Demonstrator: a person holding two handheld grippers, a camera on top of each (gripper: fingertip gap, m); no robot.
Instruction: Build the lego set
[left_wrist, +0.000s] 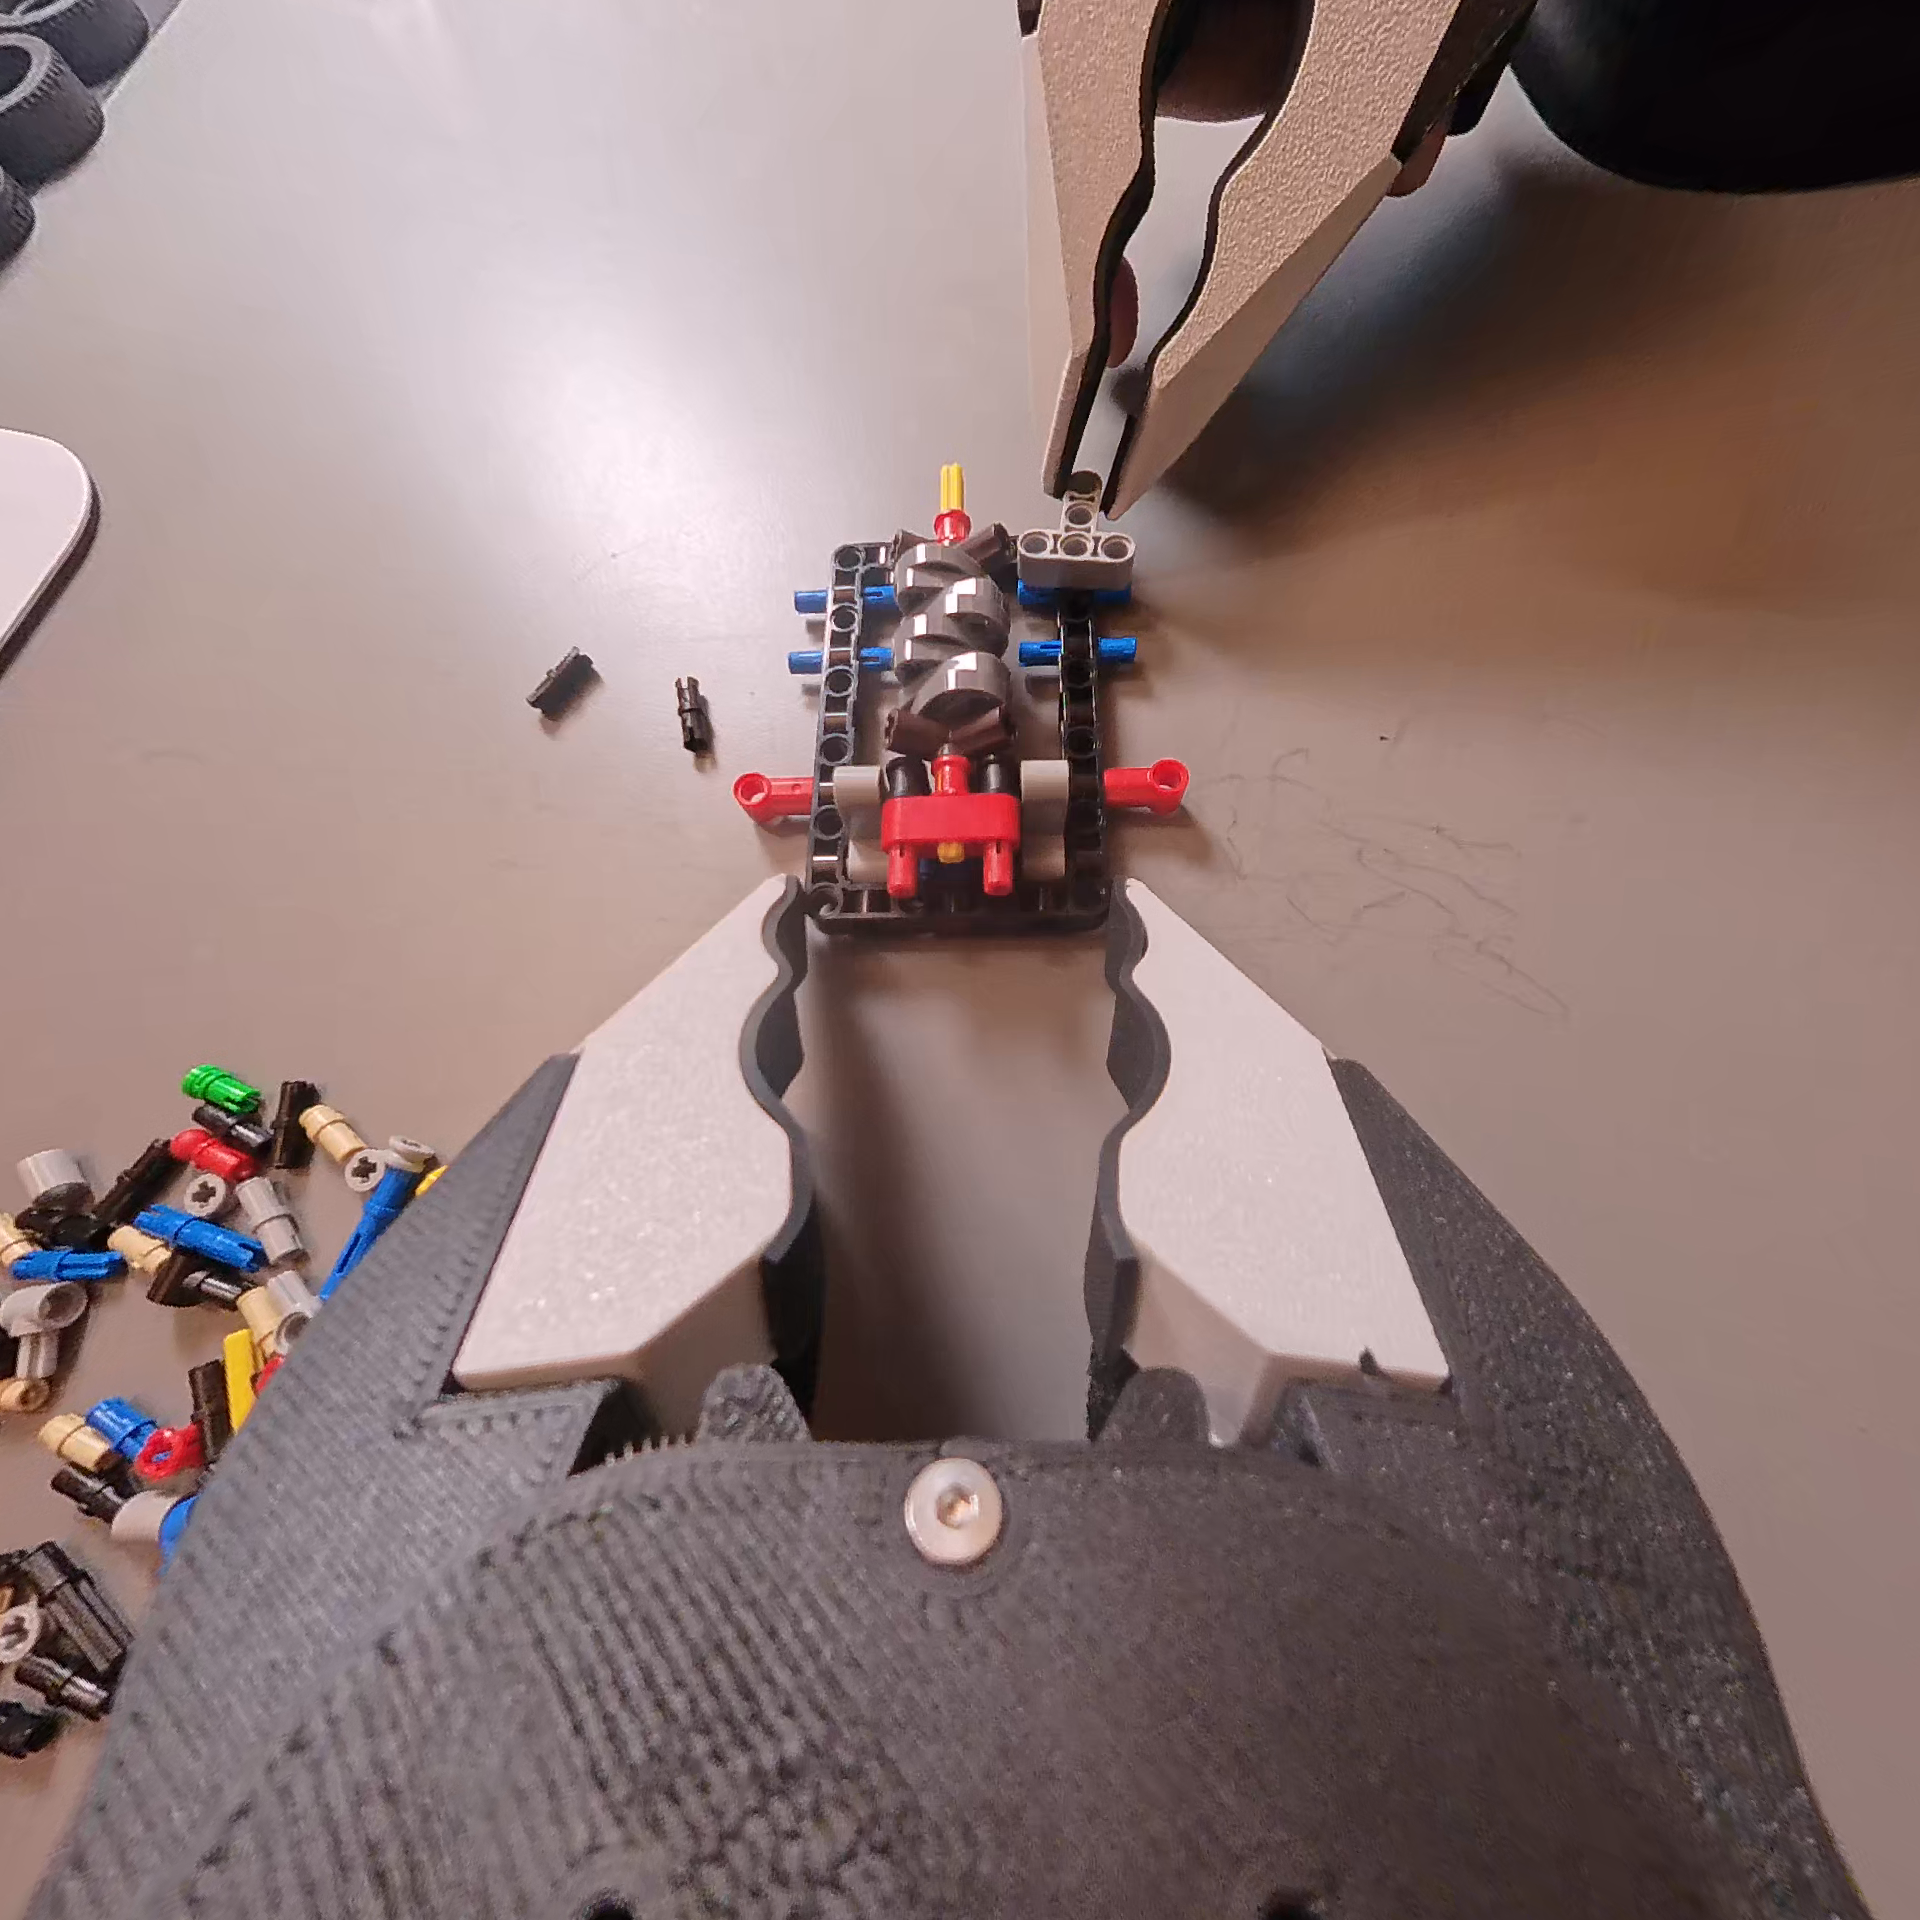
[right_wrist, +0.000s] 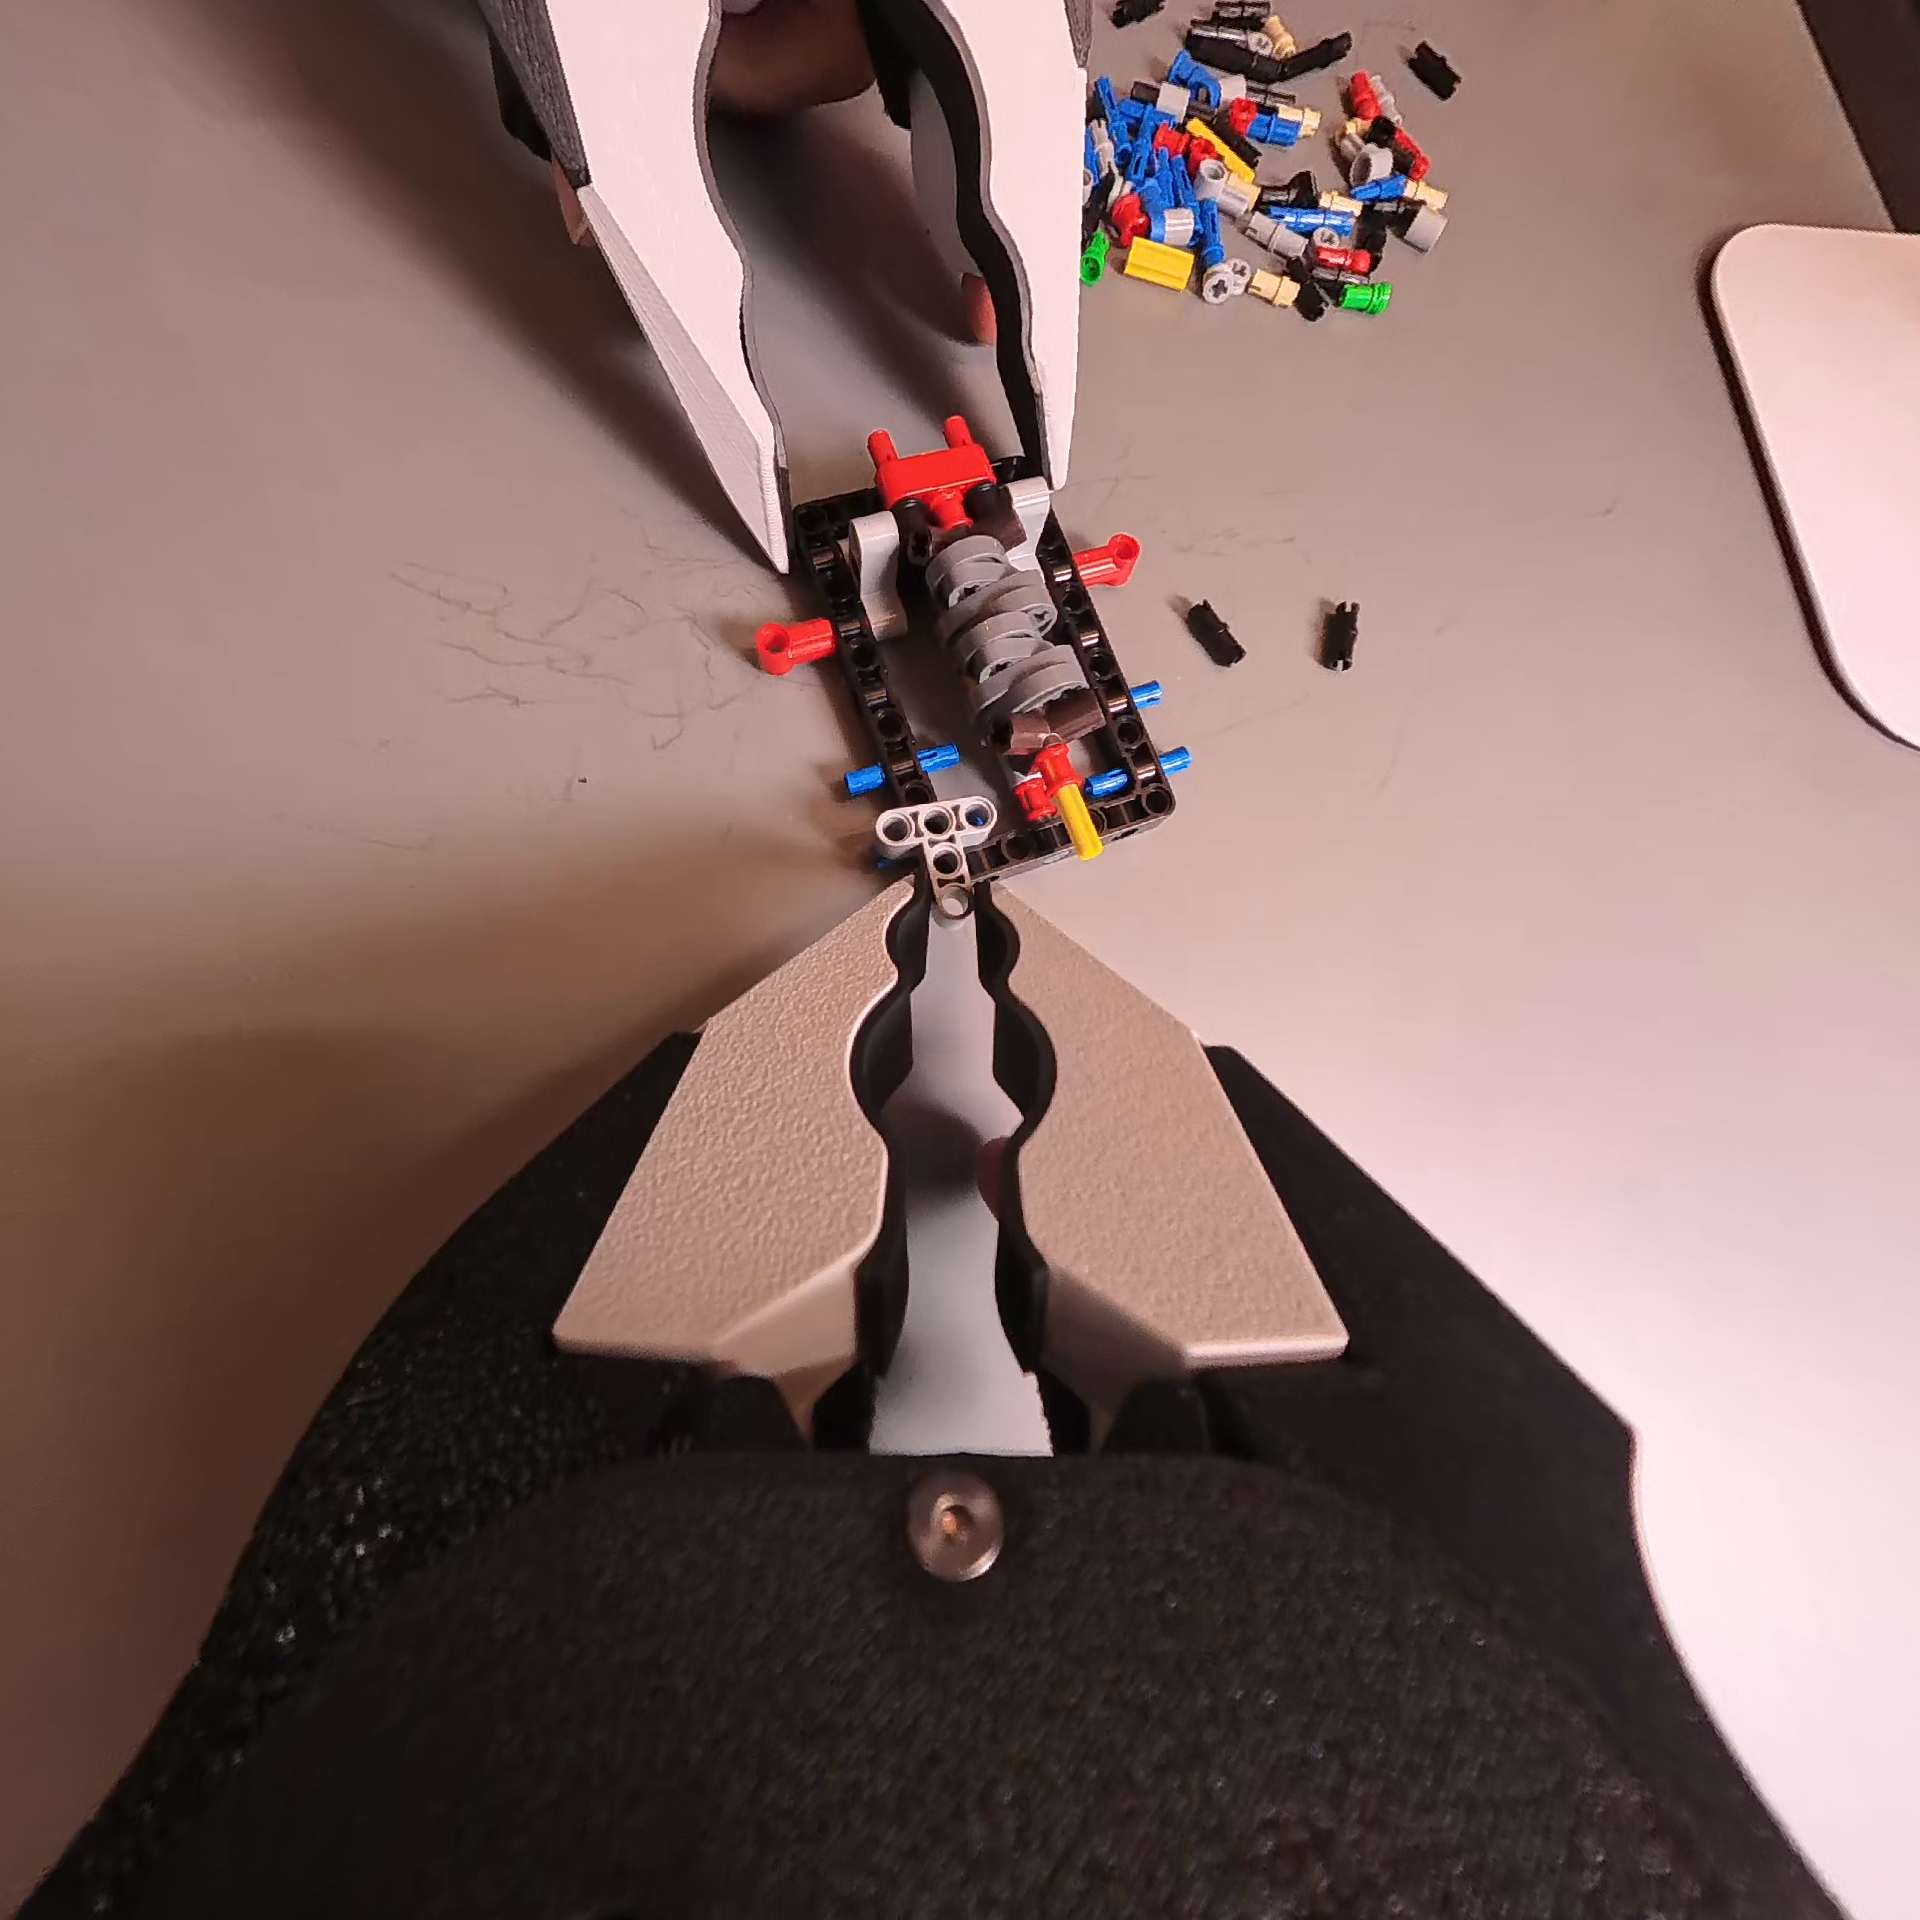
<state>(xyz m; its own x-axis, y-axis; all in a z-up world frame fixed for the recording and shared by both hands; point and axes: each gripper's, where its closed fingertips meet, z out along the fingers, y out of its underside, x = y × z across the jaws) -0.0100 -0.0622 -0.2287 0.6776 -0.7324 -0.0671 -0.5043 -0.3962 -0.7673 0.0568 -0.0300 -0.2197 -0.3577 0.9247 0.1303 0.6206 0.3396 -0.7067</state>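
The black rectangular lego frame (left_wrist: 961, 727), carrying a grey stacked shaft, red connectors and blue pins, lies flat on the grey worktop (left_wrist: 416, 312) between the two tools. The left hand-held gripper (left_wrist: 961, 899) spans the frame's near short end, its fingers spread wide and touching the two corners, while the right hand-held gripper (right_wrist: 951, 902) is clenched on the stem of a light grey T-shaped beam (right_wrist: 935, 831) set at the frame's opposite corner. Two loose black pins (left_wrist: 623, 696) lie beside the frame, and a pile of mixed small parts (right_wrist: 1268, 177) rests farther off.
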